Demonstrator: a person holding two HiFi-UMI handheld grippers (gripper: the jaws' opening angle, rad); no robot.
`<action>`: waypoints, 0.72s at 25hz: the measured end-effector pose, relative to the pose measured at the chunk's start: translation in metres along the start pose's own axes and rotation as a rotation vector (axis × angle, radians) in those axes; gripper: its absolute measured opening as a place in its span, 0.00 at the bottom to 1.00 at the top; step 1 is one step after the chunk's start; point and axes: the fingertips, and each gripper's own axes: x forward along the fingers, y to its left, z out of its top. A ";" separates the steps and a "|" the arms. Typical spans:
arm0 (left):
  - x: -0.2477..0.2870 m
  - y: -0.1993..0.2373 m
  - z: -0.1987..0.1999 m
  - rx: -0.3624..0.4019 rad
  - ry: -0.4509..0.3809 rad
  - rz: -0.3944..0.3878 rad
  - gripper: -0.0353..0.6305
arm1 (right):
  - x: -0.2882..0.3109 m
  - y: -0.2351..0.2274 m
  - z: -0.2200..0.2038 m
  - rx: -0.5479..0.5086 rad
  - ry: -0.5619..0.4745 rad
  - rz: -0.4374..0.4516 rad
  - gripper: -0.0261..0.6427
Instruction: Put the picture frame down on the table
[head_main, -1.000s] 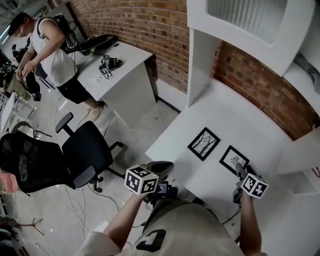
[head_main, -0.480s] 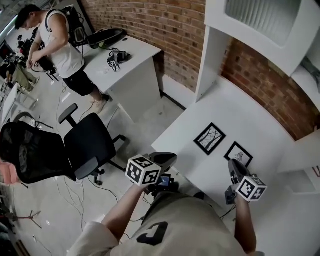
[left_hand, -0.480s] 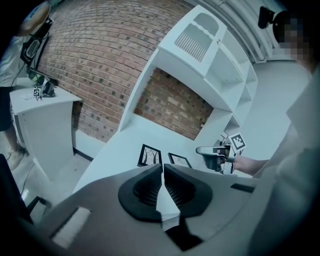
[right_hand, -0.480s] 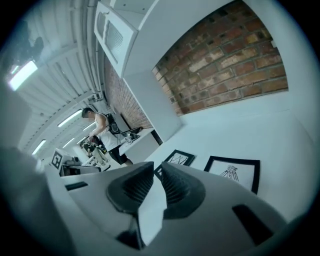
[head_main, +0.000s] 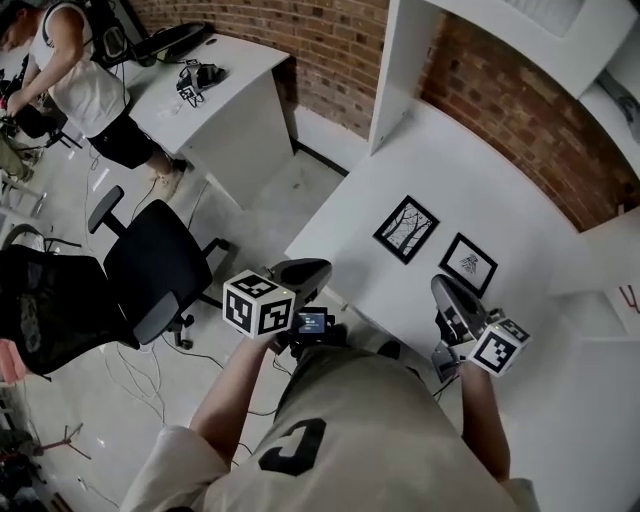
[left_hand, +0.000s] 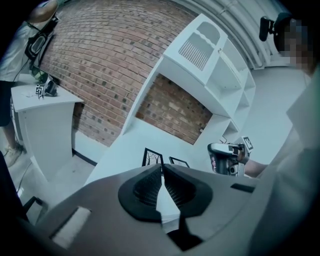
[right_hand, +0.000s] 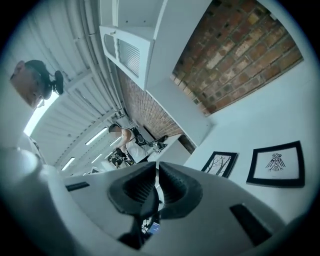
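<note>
a: what does the picture frame look like?

b: the picture frame (head_main: 468, 264) is a flat rectangle with a thin black border. inside is a white sheet with a small black bird-like figure in the middle. it lies face up on the white table (head_main: 480, 170), towards the near right part, clear of both grippers.

a: how many frames are there?

b: two. the second frame (head_main: 406, 229) lies just to its left, with the same black border and a print of bare black trees. they are near each other but not touching, and both lie flat.

a: and the grippers?

b: two as well, each carrying one cube with square markers. the right gripper (head_main: 447, 292) hangs above the table's near edge, on the near side of the picture frame. its jaws have just been closing and stand together with nothing between the ribbed black pads. the left gripper (head_main: 303, 270) is just off the table's near left edge, its jaws also pressed together and empty.

a: what about the surroundings?

b: the table top is smooth and matte. a red brick wall (head_main: 330, 40) runs along the far side, with a white shelf unit (head_main: 400, 70) rising at the table's far end. to the left is a second white desk (head_main: 225, 90). there are two black office chairs, a padded chair (head_main: 160, 275) and a mesh-backed chair (head_main: 45, 310). one person (head_main: 80, 70) stands at the far left.
</note>
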 end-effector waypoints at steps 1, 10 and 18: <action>0.000 0.002 -0.002 -0.001 0.004 -0.005 0.08 | 0.001 0.004 -0.002 -0.005 0.004 -0.003 0.07; 0.003 0.006 -0.012 0.004 0.030 -0.096 0.08 | 0.005 0.022 -0.024 0.064 -0.018 -0.068 0.06; -0.001 0.013 -0.025 0.011 0.071 -0.143 0.08 | 0.003 0.033 -0.044 0.088 -0.030 -0.146 0.05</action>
